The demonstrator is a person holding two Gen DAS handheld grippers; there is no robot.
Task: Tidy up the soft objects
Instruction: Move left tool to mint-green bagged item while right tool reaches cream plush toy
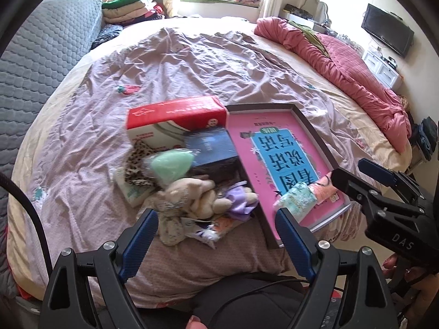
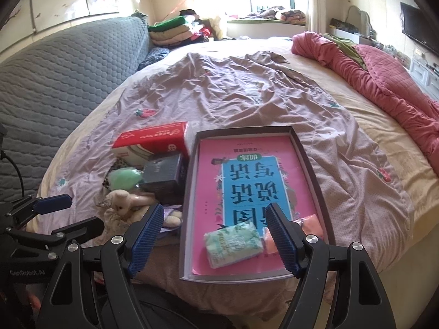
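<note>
The beige plush rabbit toy [image 1: 189, 197] lies just ahead of the wide, empty left claw [image 1: 216, 235], likely the next pick for the grey tray [image 2: 310, 159] ahead of the wide, empty right claw [image 2: 214, 235].

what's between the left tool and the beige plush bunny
Nothing visible. The left tool hangs open just above the beige plush bunny, which lies on top of the pile beside the grey tray. Only a purple-dressed plush leans against its side.
</note>
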